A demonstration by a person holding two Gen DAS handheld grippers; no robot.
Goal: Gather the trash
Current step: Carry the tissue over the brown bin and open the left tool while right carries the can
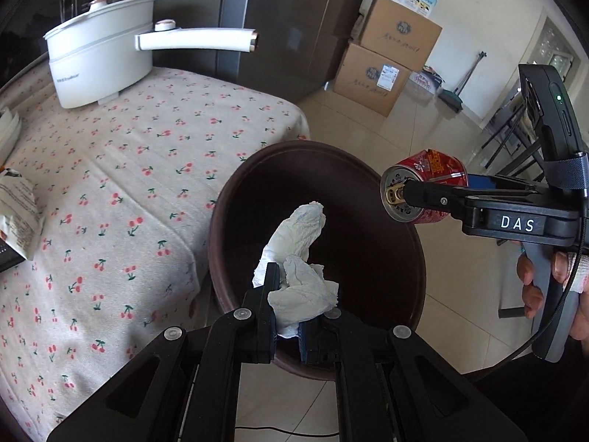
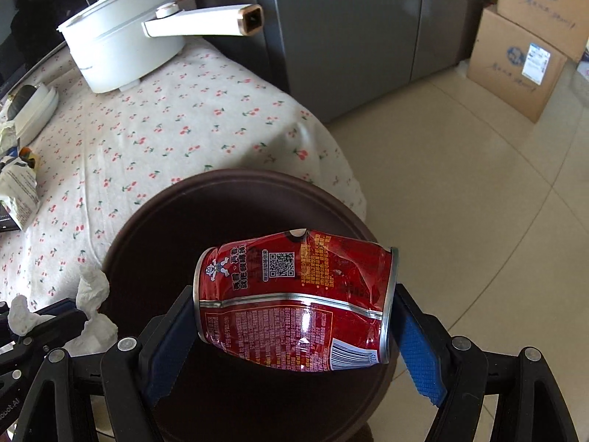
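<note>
A dark brown round trash bin (image 1: 368,169) stands on the floor beside the table; it also shows in the right wrist view (image 2: 154,213). My left gripper (image 1: 291,305) is shut on a crumpled white tissue (image 1: 298,254) and holds it over the bin's near rim. My right gripper (image 2: 294,316) is shut on a dented red drink can (image 2: 294,302), held sideways by its two ends above the bin's mouth. The can (image 1: 427,184) and right gripper (image 1: 423,193) show at the right of the left wrist view. The tissue (image 2: 92,287) shows at the lower left of the right wrist view.
The table has a cherry-print cloth (image 1: 129,184). A white electric pot (image 1: 99,55) with a long handle stands at its far side. A crumpled wrapper (image 1: 18,213) lies at the left edge. A grey fridge (image 2: 349,37) and stacked cardboard boxes (image 1: 383,59) stand behind on the tiled floor.
</note>
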